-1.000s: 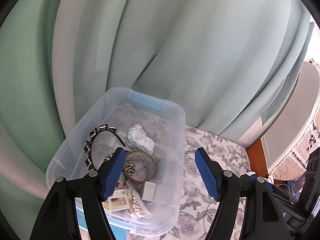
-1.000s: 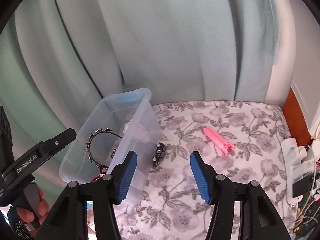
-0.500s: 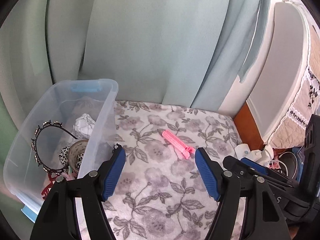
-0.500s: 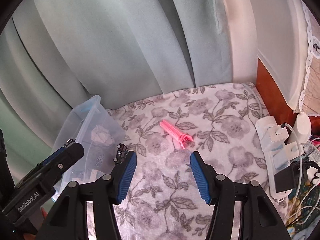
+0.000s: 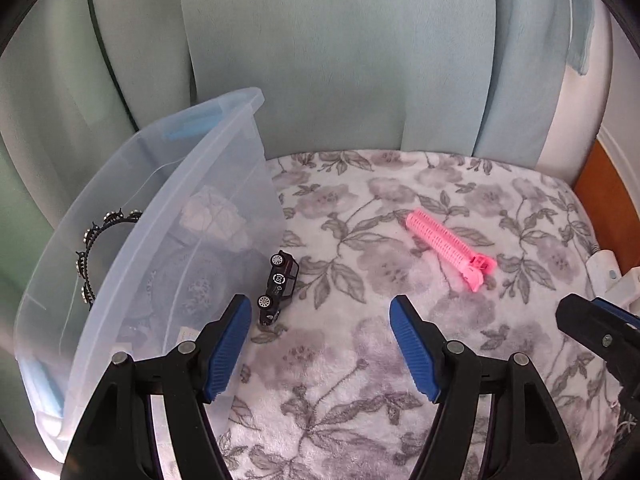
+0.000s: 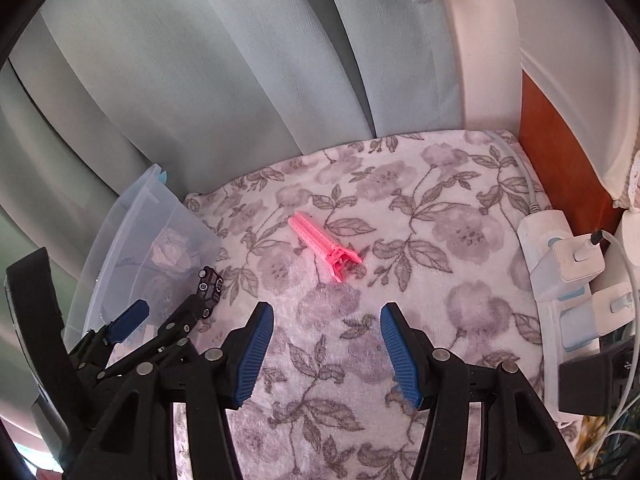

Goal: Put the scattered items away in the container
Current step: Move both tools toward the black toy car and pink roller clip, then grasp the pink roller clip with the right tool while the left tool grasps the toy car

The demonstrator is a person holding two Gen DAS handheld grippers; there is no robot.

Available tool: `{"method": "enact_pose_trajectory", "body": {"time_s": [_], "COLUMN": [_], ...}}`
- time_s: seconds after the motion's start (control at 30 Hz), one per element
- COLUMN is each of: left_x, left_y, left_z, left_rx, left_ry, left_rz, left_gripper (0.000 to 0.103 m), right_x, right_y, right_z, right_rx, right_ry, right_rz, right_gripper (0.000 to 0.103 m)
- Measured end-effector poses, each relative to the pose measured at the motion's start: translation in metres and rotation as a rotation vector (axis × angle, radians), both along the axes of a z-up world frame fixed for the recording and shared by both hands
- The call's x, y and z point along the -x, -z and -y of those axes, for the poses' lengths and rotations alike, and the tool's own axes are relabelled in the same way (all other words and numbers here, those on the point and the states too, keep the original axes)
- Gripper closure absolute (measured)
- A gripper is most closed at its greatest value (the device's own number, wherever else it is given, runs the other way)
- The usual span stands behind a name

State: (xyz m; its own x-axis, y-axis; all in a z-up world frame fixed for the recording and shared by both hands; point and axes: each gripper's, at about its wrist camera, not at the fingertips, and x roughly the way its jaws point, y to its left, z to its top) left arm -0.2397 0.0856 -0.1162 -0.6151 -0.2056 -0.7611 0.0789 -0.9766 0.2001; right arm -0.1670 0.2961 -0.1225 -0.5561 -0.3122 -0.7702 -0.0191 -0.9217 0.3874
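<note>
Left tool (image 5: 320, 344) gaping, empty; right tool (image 6: 326, 350) likewise. One pink clip (image 5: 450, 248), one toy car (image 5: 279, 286) on blanket (image 5: 360, 360). One bin (image 5: 132, 240), car beside it.

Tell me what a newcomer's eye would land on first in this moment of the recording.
The bright pink hair clip stands out first, lying alone on the grey floral blanket. Next comes the small black toy car, on its side against the outer wall of the clear plastic bin at the left. Both the left hand-held gripper and the right hand-held gripper are open and empty above the blanket.
</note>
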Motion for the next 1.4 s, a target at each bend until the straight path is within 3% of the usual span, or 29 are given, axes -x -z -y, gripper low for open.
{"method": "enact_pose_trajectory", "body": {"time_s": [0.27,0.43,0.6,0.97,1.2,1.27,1.4], "left_x": [0.024,0.034,0.051,0.066,0.075,0.078,0.084], "left_y": [0.043,0.058,0.083,0.087,0.089,0.089,0.09], "left_z": [0.011,0.014,0.02,0.017,0.019,0.021,0.024], "left_rx": [0.112,0.143,0.093,0.059,0.039,0.028,0.011], "left_ry": [-0.166,-0.237,-0.252,-0.246,-0.238,-0.237,-0.239], "left_rz": [0.043,0.032,0.101,0.03,-0.005,-0.005,-0.006], "left_gripper": [0.03,0.03,0.03,0.03,0.037,0.039,0.046], "right_x": [0.018,0.037,0.058,0.098,0.12,0.126,0.129], "right_y": [0.023,0.029,0.037,0.063,0.078,0.082,0.084], "right_z": [0.0,0.011,0.026,0.038,0.042,0.044,0.051], "right_rx": [-0.023,-0.045,-0.083,-0.127,-0.124,-0.139,-0.143], "right_ry": [-0.027,-0.084,-0.14,-0.174,-0.189,-0.187,-0.21], "right_rz": [0.046,0.043,0.044,0.067,0.081,0.087,0.078], "right_gripper": [0.043,0.043,0.043,0.043,0.042,0.044,0.058]}}
